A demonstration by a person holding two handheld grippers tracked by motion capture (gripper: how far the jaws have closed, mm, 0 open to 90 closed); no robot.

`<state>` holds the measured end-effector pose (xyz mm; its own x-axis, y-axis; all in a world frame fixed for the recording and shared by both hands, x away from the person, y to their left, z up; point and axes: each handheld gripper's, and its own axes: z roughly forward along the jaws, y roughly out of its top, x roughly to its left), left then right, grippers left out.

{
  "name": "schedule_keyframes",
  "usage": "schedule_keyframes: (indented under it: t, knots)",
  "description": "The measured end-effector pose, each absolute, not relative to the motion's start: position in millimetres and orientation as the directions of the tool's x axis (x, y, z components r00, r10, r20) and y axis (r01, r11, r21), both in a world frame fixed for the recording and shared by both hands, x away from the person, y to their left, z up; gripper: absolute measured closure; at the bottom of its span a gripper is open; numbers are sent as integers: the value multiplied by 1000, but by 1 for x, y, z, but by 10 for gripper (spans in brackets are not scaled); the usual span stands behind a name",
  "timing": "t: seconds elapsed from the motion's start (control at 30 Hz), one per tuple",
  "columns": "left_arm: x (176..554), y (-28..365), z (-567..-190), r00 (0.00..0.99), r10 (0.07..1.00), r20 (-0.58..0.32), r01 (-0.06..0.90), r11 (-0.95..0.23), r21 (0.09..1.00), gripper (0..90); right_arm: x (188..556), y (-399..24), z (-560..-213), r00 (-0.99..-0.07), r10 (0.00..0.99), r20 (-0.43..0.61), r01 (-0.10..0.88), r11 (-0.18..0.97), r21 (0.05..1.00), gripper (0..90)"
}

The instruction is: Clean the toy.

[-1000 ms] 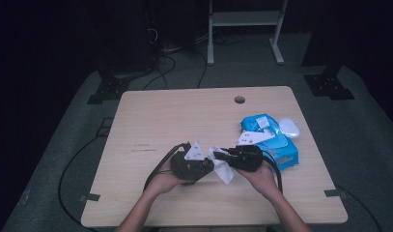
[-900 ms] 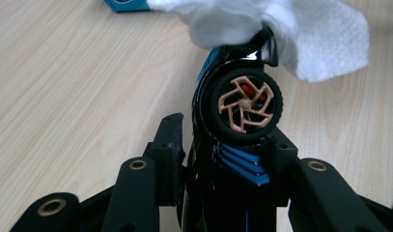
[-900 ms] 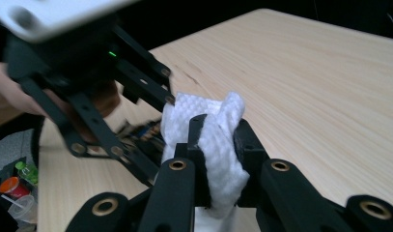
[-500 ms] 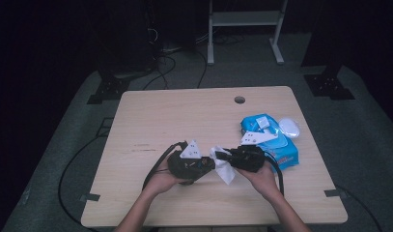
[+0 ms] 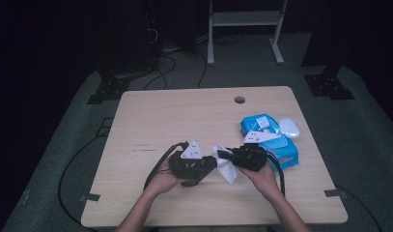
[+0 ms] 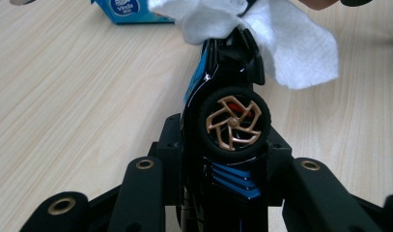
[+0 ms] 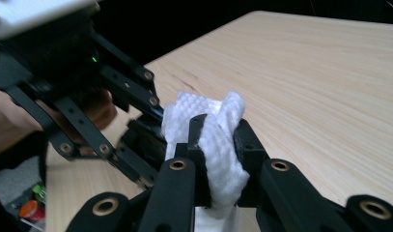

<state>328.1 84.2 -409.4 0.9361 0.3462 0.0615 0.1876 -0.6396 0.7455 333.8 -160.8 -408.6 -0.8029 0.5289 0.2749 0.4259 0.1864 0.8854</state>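
Item 1, left gripper [image 5: 206,166]: held in the person's left hand [image 5: 160,180] at the near middle of the wooden table [image 5: 184,116], grey three-cornered plate on top, cable looping off toward the table's left side. Its jaws have just been closing and are clamped on a toy car [image 6: 228,121], black with blue trim and a bronze-spoked wheel, seen on its side in the left gripper view with the nose pointing away from the camera. Item 2, white wipe [image 5: 224,163]: crumpled cloth between the 2 grippers, draped over the far end of the toy car in the left gripper view [image 6: 261,34] and touching it; a loose corner hangs down toward the tabletop in the high view. Item 3, right gripper [image 5: 226,155]: held in the person's right hand [image 5: 261,176], just to the right of the wipe, jaws pressed together on a bunched fold of the wipe, as the right gripper view [image 7: 218,145] shows. The 2 grippers face each other, tips nearly meeting. Item 4, blue wipes packet [image 5: 269,137]: lies flat on the table behind and to the right of the right gripper, near the right edge, white lid flap [image 5: 289,127] open beside it.
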Motion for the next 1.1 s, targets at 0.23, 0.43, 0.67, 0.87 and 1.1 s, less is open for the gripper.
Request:
schedule_keyframes:
  t: [0.23, 0.43, 0.67, 0.87, 1.1]
  knots:
    - [328, 86, -408, 937, 347, 51, 190, -624, 758, 629, 332, -163, -406, -815, 510, 275, 412, 178, 893, 803]
    - [328, 85, -408, 939, 342, 46, 189, -621, 760, 629, 334, -165, -413, -801, 511, 313, 442, 151, 884, 805]
    - [328, 84, -408, 939, 340, 51, 184, -621, 762, 630, 333, -163, -407, -813, 498, 302, 425, 151, 892, 804]
    - [328, 85, -407, 942, 334, 45, 179, -609, 773, 630, 337, -168, -417, -791, 513, 334, 463, 144, 875, 804]
    - [327, 90, -401, 937, 344, 55, 170, -589, 790, 632, 337, -167, -415, -793, 512, 329, 453, 137, 881, 803]
